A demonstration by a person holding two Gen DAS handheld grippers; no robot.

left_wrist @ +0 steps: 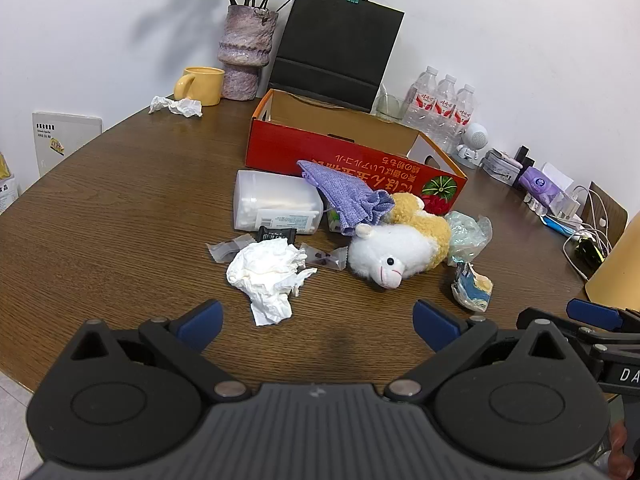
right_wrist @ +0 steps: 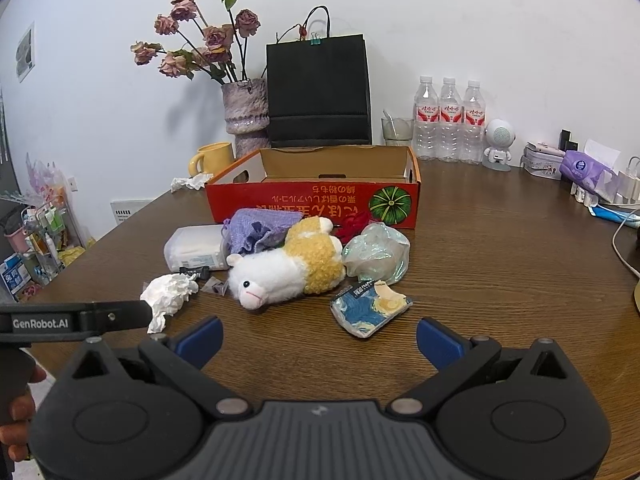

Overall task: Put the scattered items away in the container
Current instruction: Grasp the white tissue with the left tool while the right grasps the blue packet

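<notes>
An open red cardboard box (left_wrist: 352,164) (right_wrist: 316,206) stands at the table's middle back. In front of it lie a white and yellow plush alpaca (left_wrist: 394,248) (right_wrist: 288,268), a purple cloth (left_wrist: 348,196) (right_wrist: 260,228), a clear plastic tub (left_wrist: 276,202) (right_wrist: 196,252), a crumpled white tissue (left_wrist: 268,272) (right_wrist: 170,292), a blue and yellow packet (left_wrist: 472,286) (right_wrist: 370,308) and a crumpled clear bag (left_wrist: 466,234) (right_wrist: 376,252). My left gripper (left_wrist: 318,324) is open and empty, just short of the tissue. My right gripper (right_wrist: 320,338) is open and empty, near the packet.
A vase of dried flowers (right_wrist: 244,112), a black paper bag (right_wrist: 318,96), a yellow mug (left_wrist: 200,84), three water bottles (right_wrist: 448,120), a glass (right_wrist: 396,130) and small gadgets stand along the wall. Cables lie at the right edge (left_wrist: 588,236).
</notes>
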